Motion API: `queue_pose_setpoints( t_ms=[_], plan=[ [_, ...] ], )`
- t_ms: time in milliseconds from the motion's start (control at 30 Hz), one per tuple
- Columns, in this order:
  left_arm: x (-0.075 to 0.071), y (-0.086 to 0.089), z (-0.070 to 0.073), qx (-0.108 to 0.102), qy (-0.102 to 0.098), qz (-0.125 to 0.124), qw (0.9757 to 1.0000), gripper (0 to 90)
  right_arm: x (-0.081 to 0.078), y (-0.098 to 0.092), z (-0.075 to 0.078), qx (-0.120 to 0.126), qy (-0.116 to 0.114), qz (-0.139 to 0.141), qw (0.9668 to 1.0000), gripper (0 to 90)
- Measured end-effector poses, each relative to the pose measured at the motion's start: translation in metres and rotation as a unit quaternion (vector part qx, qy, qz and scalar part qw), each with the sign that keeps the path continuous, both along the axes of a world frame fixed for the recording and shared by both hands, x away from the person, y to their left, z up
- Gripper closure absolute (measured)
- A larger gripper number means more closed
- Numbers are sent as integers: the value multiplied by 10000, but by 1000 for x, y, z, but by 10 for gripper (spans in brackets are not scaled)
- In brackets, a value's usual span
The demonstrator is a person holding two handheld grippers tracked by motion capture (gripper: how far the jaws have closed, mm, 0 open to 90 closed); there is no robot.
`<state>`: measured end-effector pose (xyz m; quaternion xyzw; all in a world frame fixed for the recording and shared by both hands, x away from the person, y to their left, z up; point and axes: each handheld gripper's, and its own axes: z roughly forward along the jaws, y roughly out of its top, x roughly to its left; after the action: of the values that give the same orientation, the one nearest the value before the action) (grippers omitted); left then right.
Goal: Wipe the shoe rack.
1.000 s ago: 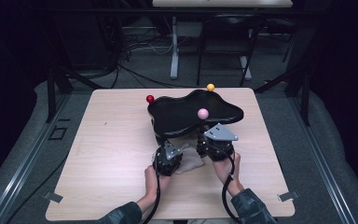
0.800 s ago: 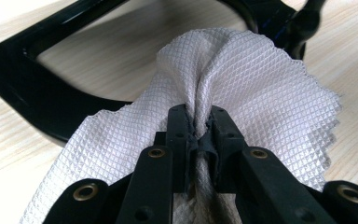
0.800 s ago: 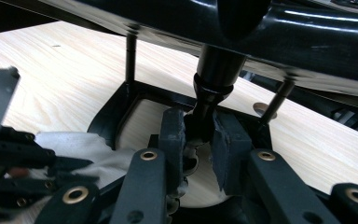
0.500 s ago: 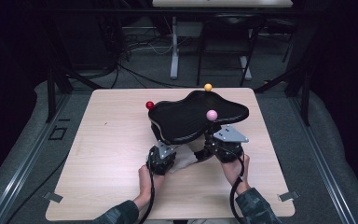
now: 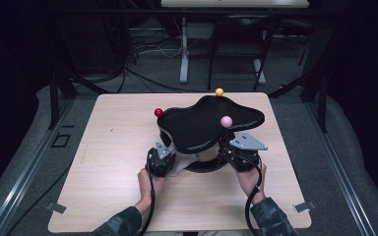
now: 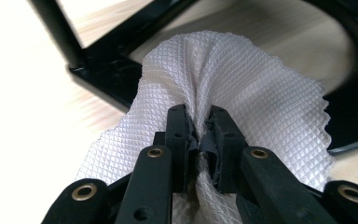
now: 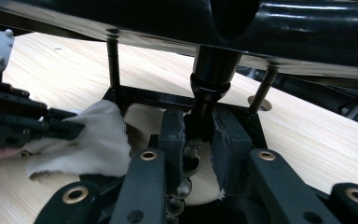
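The left gripper (image 6: pixel 199 135) is pinching a white quilted paper towel (image 6: pixel 242 88), its jaws pressed together on a gathered fold so the sheet fans out ahead of them; in the high view this gripper (image 5: pixel 161 158) sits at the near left of the black stand, the towel (image 5: pixel 179 167) showing as a pale patch beside it on the table (image 5: pixel 103 147). The right gripper (image 7: pixel 200 135) is clamped on the stand's dark upright post (image 7: pixel 209 79), which rises straight up from between the jaws to the underside of the top; in the high view it (image 5: pixel 236 155) is at the stand's near right, carrying its grey plate. The black wavy-edged top (image 5: pixel 206 123) lies roughly level, its long axis running from near left to far right across the table (slightly skewed to the table's edges); a red ball (image 5: pixel 159 112), a yellow ball (image 5: pixel 219 92) and a pink ball (image 5: pixel 226 121) sit at its rim. Beneath it a black frame with thin rods (image 7: pixel 114 60) rests on the wood; the towel (image 7: pixel 93 140) lies against that frame's near corner.
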<state>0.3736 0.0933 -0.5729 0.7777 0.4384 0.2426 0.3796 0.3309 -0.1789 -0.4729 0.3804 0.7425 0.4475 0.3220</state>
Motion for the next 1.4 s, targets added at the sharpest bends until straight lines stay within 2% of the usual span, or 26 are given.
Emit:
queue_pose_setpoints(
  t_ms=[67, 200, 233, 333, 400, 500, 567, 600, 767, 867, 967, 1100, 1300, 1367, 1400],
  plan=[
    [5, 6, -1, 122, 42, 42, 9999, 794, 0, 0, 0, 2, -5, -3, 10000, 751],
    [15, 16, -2, 82, 198, 150, 9997, 790, 0, 0, 0, -5, -5, -2, 10000, 751],
    [16, 18, -2, 39, 203, 204, 9996, 790, 0, 0, 0, -7, -7, -3, 10000, 751],
    [21, 22, -3, 148, 175, 248, 9994, 790, 0, 0, 0, -14, -10, -3, 10000, 751],
    [26, 25, -4, 125, 276, 267, 9992, 791, 0, 0, 0, -35, 3, -3, 10000, 751],
    [32, 32, -3, 108, 315, 308, 9990, 793, 0, 0, 0, -38, 4, -5, 10000, 751],
    [35, 35, -3, 158, 275, 346, 9989, 794, 0, 1, 0, -23, -19, -10, 10000, 751],
    [38, 37, -3, 184, 342, 335, 9987, 794, 0, 1, 0, -17, -20, -6, 10000, 751],
    [47, 45, -2, 94, 383, 364, 9986, 795, 0, 1, 0, -44, -13, -51, 10000, 751],
    [47, 45, -3, 103, 435, 288, 9986, 797, 0, 1, 0, -45, -13, -51, 10000, 751],
    [44, 40, -1, 142, 403, 204, 9989, 799, 0, 1, 0, -26, -5, -12, 10000, 751],
    [37, 30, 5, 177, 314, 44, 9993, 799, -1, 1, 1, -109, 3, -123, 9999, 751],
    [22, 12, 9, 141, 175, -142, 9996, 799, -1, 1, 1, -80, 7, -61, 9999, 751],
    [17, 7, 10, 214, 182, -280, 9992, 799, 0, 1, 1, -68, 21, -55, 10000, 751],
    [15, 4, 9, 176, 175, -288, 9993, 798, 0, 1, 1, -69, 21, -54, 10000, 750]
  ],
)
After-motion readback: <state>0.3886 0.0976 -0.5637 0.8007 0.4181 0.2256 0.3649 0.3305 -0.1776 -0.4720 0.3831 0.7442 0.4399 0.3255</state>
